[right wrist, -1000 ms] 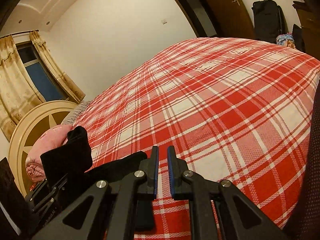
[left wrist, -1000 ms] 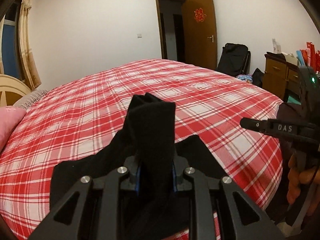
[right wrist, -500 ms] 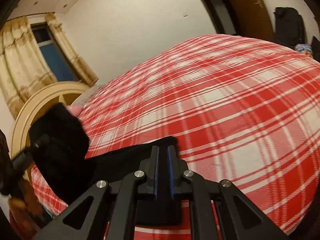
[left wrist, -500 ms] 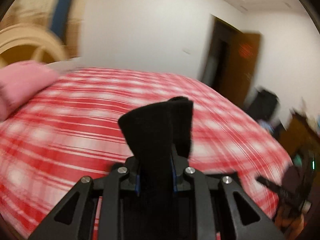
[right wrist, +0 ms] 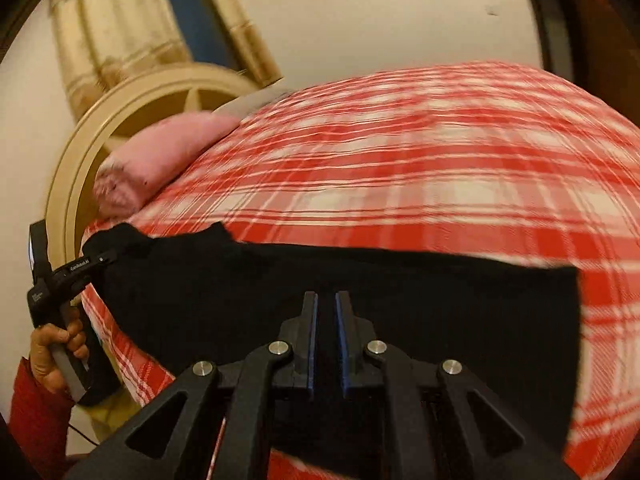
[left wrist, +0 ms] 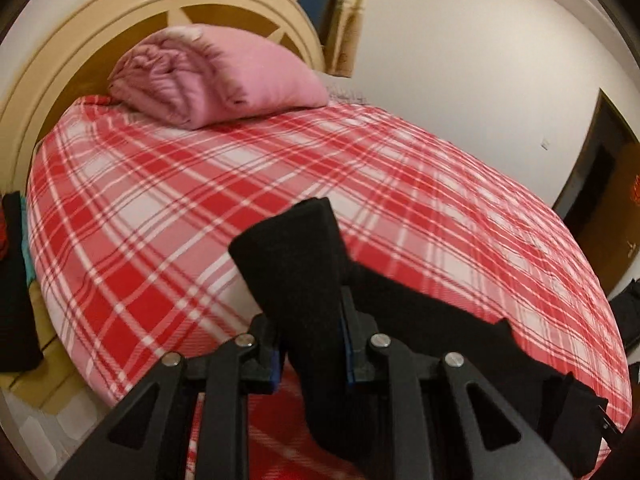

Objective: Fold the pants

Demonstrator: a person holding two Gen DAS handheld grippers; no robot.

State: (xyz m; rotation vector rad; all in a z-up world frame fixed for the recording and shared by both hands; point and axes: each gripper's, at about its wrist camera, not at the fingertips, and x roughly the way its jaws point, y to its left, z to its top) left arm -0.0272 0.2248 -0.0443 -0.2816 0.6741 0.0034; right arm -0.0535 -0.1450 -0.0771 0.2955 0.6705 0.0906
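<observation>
A: What is the left gripper (left wrist: 310, 344) doing?

B: It is clamping a thick fold of the black pants (left wrist: 292, 264), which is standing up between its pads above the plaid bed (left wrist: 160, 208).

A: And the right gripper (right wrist: 326, 340)?

B: Its jaws are sitting nearly together on another part of the pants, which are stretching as a dark band along the bed's near edge.

A: What is lying behind?

B: A pink pillow (left wrist: 216, 76) is resting against the round headboard (left wrist: 52, 64).

Left gripper (left wrist: 310, 354): jaws clamped on black pants (right wrist: 280, 280), near bed (right wrist: 440, 160) edge. Right gripper (right wrist: 326, 340): jaws nearly together, gripping pants, angled down over the bed.
</observation>
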